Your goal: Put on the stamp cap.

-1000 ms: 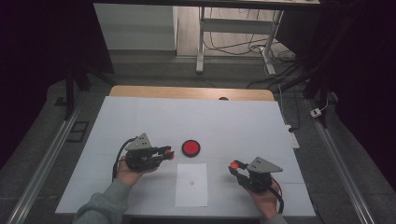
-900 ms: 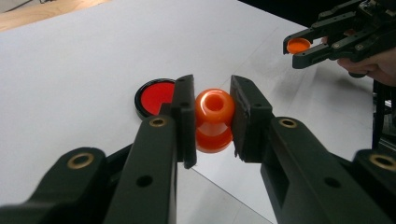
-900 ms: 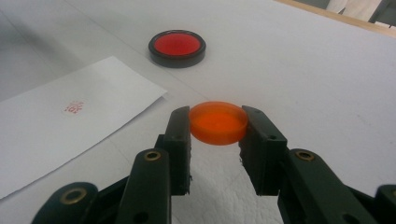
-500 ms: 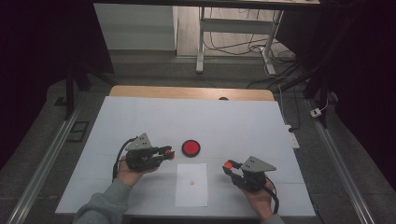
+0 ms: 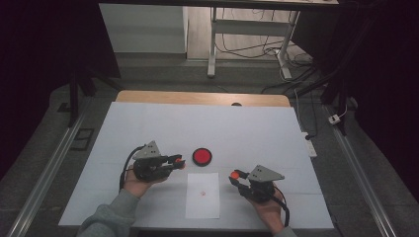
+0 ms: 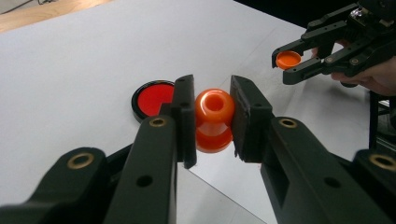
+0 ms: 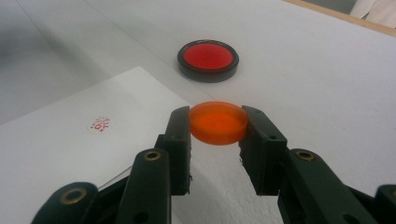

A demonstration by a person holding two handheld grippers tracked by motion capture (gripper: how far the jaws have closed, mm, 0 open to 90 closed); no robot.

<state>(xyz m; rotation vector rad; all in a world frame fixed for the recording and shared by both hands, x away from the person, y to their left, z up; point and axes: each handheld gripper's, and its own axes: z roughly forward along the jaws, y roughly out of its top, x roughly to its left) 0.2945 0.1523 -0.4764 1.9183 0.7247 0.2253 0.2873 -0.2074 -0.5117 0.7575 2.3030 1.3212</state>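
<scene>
My left gripper (image 5: 178, 160) (image 6: 214, 116) is shut on an orange knob-shaped stamp (image 6: 214, 122), held just left of the ink pad. The ink pad (image 5: 201, 156) (image 6: 152, 99) (image 7: 208, 58) is a round red pad in a black case on the white table. My right gripper (image 5: 235, 176) (image 7: 218, 125) is shut on a shallow orange cap (image 7: 218, 120) (image 6: 288, 59), raised off the table beside the right edge of the paper. The white paper sheet (image 5: 202, 207) (image 7: 56, 144) lies between the hands and bears a small red stamp mark (image 5: 202, 193) (image 7: 100, 124).
The white table top (image 5: 222, 123) stretches far beyond the ink pad, with a wooden strip (image 5: 202, 98) along its back edge. A white power strip (image 5: 309, 143) lies off the right edge. Metal rails run along both sides.
My right gripper with the orange cap has shifted a little to the left, closer to the paper's edge. The left gripper has stayed put.
</scene>
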